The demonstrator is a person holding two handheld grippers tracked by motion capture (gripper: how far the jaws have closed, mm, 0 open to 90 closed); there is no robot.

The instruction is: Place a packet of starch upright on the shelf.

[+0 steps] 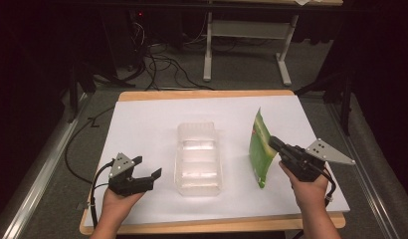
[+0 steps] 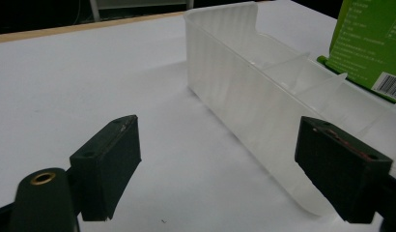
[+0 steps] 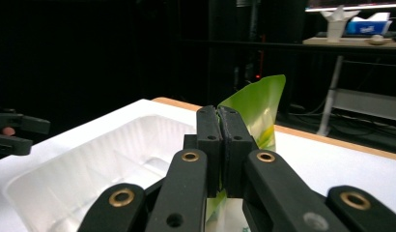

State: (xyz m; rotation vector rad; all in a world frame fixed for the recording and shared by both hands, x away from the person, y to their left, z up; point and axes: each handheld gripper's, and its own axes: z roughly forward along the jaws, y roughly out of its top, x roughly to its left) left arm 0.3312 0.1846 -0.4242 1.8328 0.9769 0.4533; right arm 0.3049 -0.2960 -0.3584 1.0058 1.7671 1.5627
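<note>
A green foil pouch (image 1: 260, 147) stands upright just right of a clear plastic tray (image 1: 198, 158) on the white table. My right gripper (image 1: 274, 144) is shut on the pouch's edge; in the right gripper view its jaws press together with the green pouch (image 3: 256, 104) rising behind them. The pouch's bottom looks slightly lifted off the table. My left gripper (image 1: 147, 167) rests at the front left with its jaws wide open and nothing between them. In the left gripper view, the tray (image 2: 263, 92) runs along its right jaw, and the pouch's printed back (image 2: 372, 43) shows beyond it.
The tray has dividers inside and holds nothing. The white sheet (image 1: 142, 124) covers a wooden tabletop. Beyond the far edge stand a white table frame (image 1: 244, 45) and loose cables (image 1: 162, 64) on the floor. A metal rail (image 1: 43, 159) runs along the left.
</note>
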